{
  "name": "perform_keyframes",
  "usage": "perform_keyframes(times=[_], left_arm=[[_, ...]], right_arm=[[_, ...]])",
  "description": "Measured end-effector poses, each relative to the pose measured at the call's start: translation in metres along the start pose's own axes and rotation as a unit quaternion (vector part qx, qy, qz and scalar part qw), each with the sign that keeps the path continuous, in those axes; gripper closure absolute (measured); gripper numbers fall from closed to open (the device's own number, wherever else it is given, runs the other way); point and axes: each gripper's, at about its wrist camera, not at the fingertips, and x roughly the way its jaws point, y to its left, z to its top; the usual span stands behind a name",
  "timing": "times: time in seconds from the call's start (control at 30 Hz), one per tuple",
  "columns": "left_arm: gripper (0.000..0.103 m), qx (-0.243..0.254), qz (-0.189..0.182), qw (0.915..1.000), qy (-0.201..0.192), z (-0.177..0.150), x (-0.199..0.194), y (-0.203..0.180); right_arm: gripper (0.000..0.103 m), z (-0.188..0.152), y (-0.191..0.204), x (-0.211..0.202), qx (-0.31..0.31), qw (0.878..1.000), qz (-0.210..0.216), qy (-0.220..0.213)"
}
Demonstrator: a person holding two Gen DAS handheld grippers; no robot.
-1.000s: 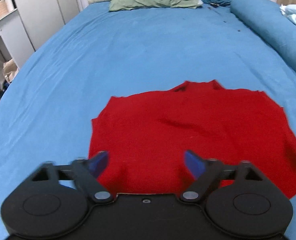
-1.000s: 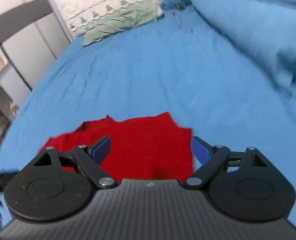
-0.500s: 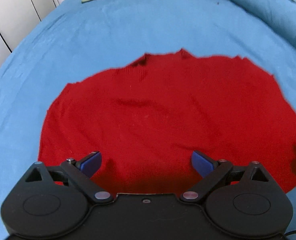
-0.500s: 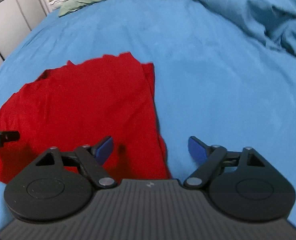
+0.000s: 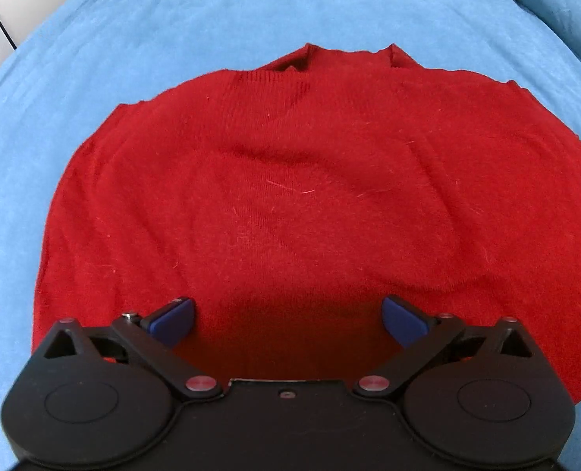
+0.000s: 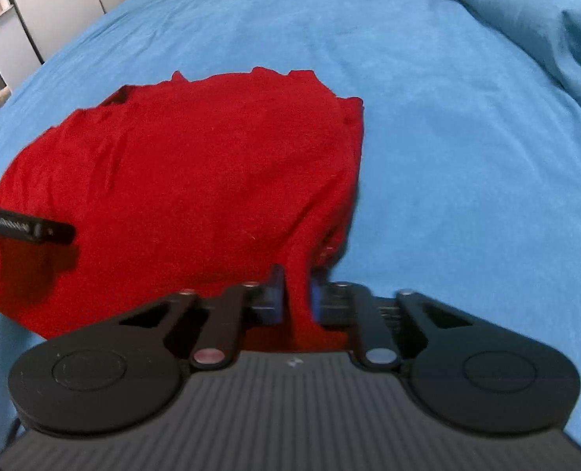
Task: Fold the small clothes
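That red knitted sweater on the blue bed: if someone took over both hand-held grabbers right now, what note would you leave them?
Right gripper: fingers have just closed, pinching the near right edge of the red knitted sweater.
Left gripper: fingers wide open, low over the sweater's near hem, gripping nothing.
Sweater: lies mostly flat on the blue bedsheet, collar at the far end.
Done: one edge grasped.
Left: probably grip the left side too, then fold; no fold toward the collar made yet.

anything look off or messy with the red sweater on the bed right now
Mostly tidy. The red sweater lies flat on the blue bedsheet with mild wrinkles across the middle. Its right edge is bunched into a raised ridge where the right gripper has just closed on it. The left gripper is open over the hem.
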Motion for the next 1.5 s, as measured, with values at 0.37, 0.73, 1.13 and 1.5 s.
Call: perform_keyframes(times=[0.37, 0.73, 1.13, 1.5], left_arm=[[0.000, -0.053, -0.053, 0.9964, -0.039, 0.000, -0.048, 0.075], [0.000, -0.074, -0.038, 0.9963, -0.023, -0.079, -0.044, 0.196], [0.000, -0.055, -0.067, 0.9946, -0.057, -0.113, -0.065, 0.194], [0.000, -0.061, -0.048, 0.9938, -0.080, -0.094, -0.058, 0.163]], right_arm=[[0.080, 0.097, 0.057, -0.073, 0.100, 0.980, 0.168, -0.024], [0.080, 0.072, 0.312, 0.041, -0.132, 0.947, 0.272, 0.111], [0.010, 0.062, 0.291, 0.021, -0.116, 0.945, 0.301, 0.061], [0.003, -0.030, 0.181, -0.050, -0.106, 0.990, 0.084, -0.035]])
